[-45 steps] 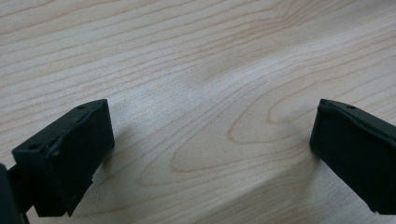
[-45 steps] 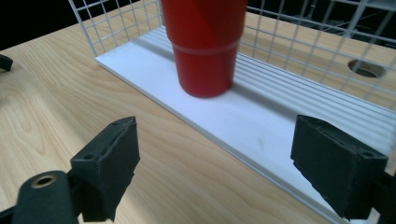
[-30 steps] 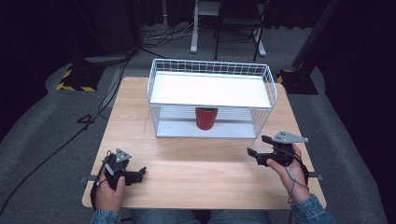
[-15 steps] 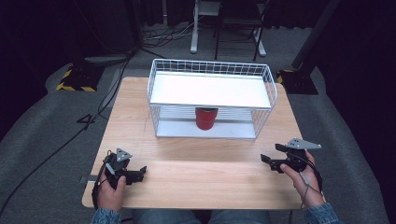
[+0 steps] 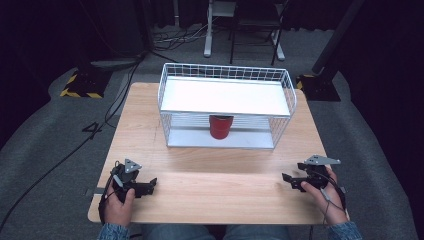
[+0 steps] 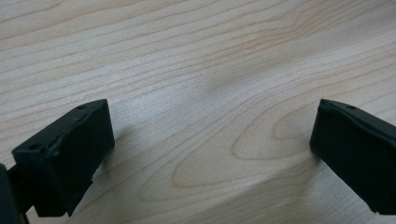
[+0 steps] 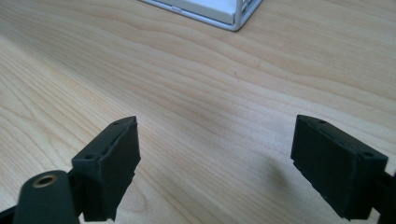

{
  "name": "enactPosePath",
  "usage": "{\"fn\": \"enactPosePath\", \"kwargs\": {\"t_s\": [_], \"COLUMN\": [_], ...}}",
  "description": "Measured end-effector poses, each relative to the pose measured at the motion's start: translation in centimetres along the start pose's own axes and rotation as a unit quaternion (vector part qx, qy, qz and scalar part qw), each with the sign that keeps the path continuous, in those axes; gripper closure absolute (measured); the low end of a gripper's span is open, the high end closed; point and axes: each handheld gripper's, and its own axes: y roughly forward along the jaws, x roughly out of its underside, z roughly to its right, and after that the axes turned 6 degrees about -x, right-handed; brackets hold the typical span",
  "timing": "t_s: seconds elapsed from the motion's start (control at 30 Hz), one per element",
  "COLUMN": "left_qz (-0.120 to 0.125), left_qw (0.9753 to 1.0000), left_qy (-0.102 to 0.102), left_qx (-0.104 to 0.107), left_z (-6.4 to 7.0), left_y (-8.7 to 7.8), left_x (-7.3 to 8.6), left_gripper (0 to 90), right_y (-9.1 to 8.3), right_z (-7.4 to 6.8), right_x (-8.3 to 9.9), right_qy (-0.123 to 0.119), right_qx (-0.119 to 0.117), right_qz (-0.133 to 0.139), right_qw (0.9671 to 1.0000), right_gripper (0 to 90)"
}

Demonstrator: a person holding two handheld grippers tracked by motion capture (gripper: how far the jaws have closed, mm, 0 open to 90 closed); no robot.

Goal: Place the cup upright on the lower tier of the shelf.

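A red cup (image 5: 220,126) stands upright on the lower level of a white wire rack (image 5: 226,70), under its white shelf. My left gripper (image 5: 150,184) rests low over the wooden table (image 5: 220,185) at the near left, held in a hand. In the left gripper view its jaws stand wide apart over bare wood, and the left gripper (image 6: 210,140) is open. My right gripper (image 5: 289,180) sits at the near right, pointing left. The right gripper (image 7: 215,154) is open with nothing between its jaws. Both are well short of the rack.
A corner of the rack's base (image 7: 224,14) lies ahead of the right gripper. The rack spans the far half of the table. Around the table are dark grey floor, cables (image 5: 75,145) at the left and chair legs (image 5: 240,45) behind.
My right gripper has drawn back to the right and toward the near edge of the table. The left gripper and the cup have stayed put.
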Motion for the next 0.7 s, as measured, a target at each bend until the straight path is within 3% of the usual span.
{"fn": "enactPosePath", "kwargs": {"t_s": [0.23, 0.37, 0.43, 0.7], "left_qz": [0.000, 0.001, 0.001, 0.000], "left_qw": [1.0000, 1.0000, 1.0000, 1.0000], "left_qy": [0.000, 0.001, -0.001, 0.000], "left_qx": [0.000, -0.001, -0.002, -0.002], "left_z": [0.0, 0.0, 0.0, 0.0], "left_y": [0.0, 0.0, 0.1, 0.1], "left_x": [0.0, 0.0, 0.0, -0.1], "left_gripper": [0.0, 0.0, 0.0, 0.0], "right_y": [0.5, 0.9, 1.1, 1.3], "right_z": [-0.1, -0.3, -0.4, -0.5], "right_x": [0.7, 1.0, 1.1, 1.1], "right_qy": [-0.003, -0.027, -0.026, -0.021], "right_qx": [0.004, 0.025, 0.027, 0.034], "right_qz": [-0.010, -0.016, -0.006, -0.007], "right_qw": [0.9999, 0.9992, 0.9993, 0.9992], "right_gripper": [16.1, 14.3, 10.0, 6.5]}}
